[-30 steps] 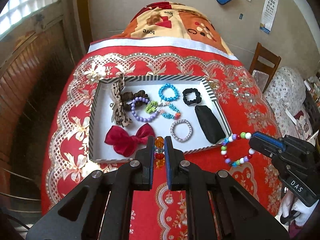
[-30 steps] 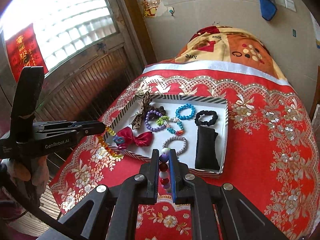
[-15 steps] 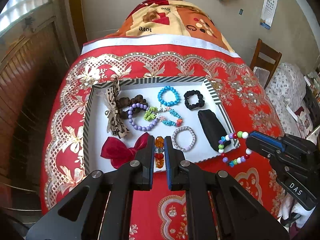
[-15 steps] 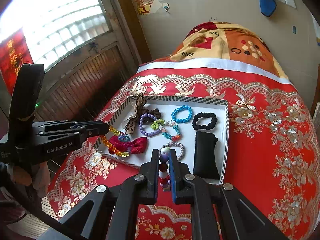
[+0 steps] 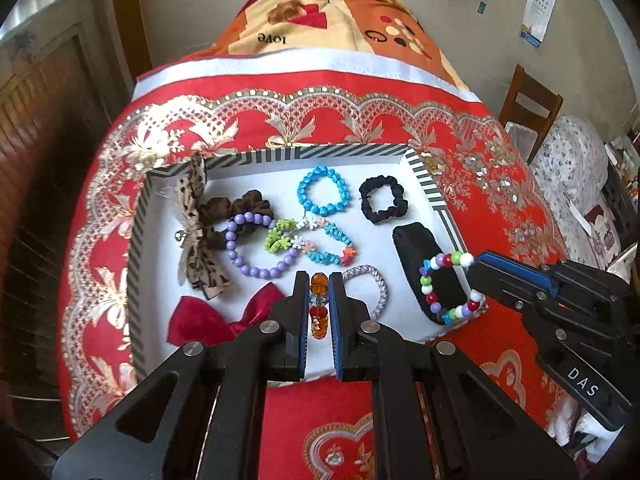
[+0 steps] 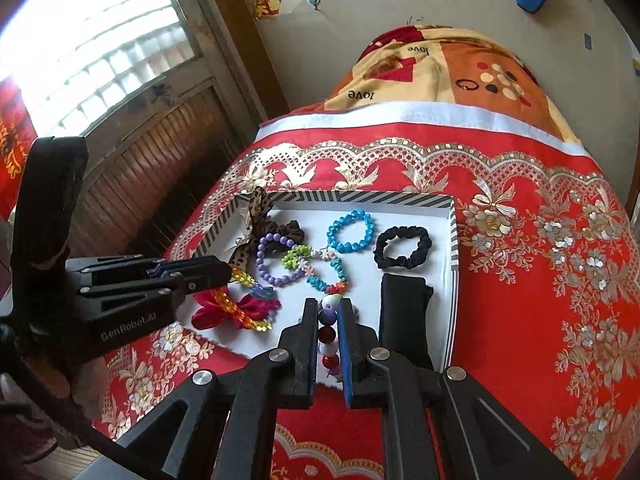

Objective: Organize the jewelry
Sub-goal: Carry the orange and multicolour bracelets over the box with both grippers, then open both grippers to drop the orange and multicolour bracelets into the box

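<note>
A white tray with a striped rim [image 5: 344, 151] [image 6: 360, 197] lies on the red cloth and holds bracelets, scrunchies and bows. My left gripper [image 5: 319, 284] [image 6: 224, 272] is shut on an orange and red bead bracelet [image 5: 319, 308] [image 6: 240, 300], held over the tray's near left part above the red bow [image 5: 216, 320] [image 6: 236, 310]. My right gripper [image 6: 330, 312] [image 5: 474, 266] is shut on a multicoloured bead bracelet [image 6: 329, 334] [image 5: 444, 284], held over the black pouch [image 5: 428, 256] [image 6: 404, 308] at the tray's near right.
In the tray lie a blue bracelet [image 5: 323, 196], a purple bracelet [image 5: 256, 244], a black scrunchie [image 5: 382, 204], a silver bracelet [image 5: 374, 284], a leopard bow [image 5: 196, 236] and a flower-bead string [image 5: 312, 240]. A wooden chair [image 5: 528, 108] stands at the right, a folded blanket [image 5: 332, 20] behind.
Both grippers have moved forward over the tray with their bracelets. The multicoloured bracelet went from beside the tray's right rim to above the black pouch.
</note>
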### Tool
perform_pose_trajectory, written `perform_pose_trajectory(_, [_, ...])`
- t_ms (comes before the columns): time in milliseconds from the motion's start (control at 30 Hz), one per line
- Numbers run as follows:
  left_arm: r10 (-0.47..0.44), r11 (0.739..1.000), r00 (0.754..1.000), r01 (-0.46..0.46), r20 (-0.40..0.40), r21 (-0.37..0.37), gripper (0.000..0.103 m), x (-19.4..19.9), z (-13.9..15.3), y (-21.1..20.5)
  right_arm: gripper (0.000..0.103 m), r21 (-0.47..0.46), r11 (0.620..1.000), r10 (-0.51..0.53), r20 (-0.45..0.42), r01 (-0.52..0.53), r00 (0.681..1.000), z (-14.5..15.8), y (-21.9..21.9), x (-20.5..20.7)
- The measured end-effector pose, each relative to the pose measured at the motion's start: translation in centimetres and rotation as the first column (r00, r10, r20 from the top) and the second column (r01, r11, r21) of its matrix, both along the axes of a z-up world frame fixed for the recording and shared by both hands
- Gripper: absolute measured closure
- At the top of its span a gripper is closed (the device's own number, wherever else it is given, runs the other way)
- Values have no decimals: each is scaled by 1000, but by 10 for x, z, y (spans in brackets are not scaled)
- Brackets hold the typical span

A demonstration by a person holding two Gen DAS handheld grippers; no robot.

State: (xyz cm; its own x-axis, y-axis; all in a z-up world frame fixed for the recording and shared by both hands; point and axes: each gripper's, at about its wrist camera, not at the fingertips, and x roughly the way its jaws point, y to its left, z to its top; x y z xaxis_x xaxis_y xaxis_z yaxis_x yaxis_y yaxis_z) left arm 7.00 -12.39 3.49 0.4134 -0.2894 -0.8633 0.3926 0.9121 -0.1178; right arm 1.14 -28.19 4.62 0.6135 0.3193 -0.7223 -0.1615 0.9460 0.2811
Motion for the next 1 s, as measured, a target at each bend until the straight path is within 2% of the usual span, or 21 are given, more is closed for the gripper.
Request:
perform_pose_trajectory(267, [57,998,997,-56,-50,27,95,22,-30,17,95,43,999,33,-36,-32,999,-16,12,47])
perform_pose_trajectory(400, [81,996,995,-79,-64,31,95,30,-38,26,95,31,999,31,-74,-29,997,-34,8,82])
perform_pose_trajectory(533, [88,996,993,-86,-74,29,95,34,-43,28,95,-23,1000,17,-119,-20,993,-58,-3,110])
perform_pose_trajectory(833, [98,994,993,-95,-66,47,95,41,-51,21,95,-62,998,-28,-131,20,991,-78,-19,128])
perform_pose_trajectory(933, [97,994,994,-95,-54,48,91,41,-51,19,95,-60,997,-46,-140,38,989,-82,-21,130])
perform_pose_trajectory(1000, [99,994,994,-97,-43,56,79,40,-50,18,95,-54,997,-58,-147,51,987,-81,-23,129])
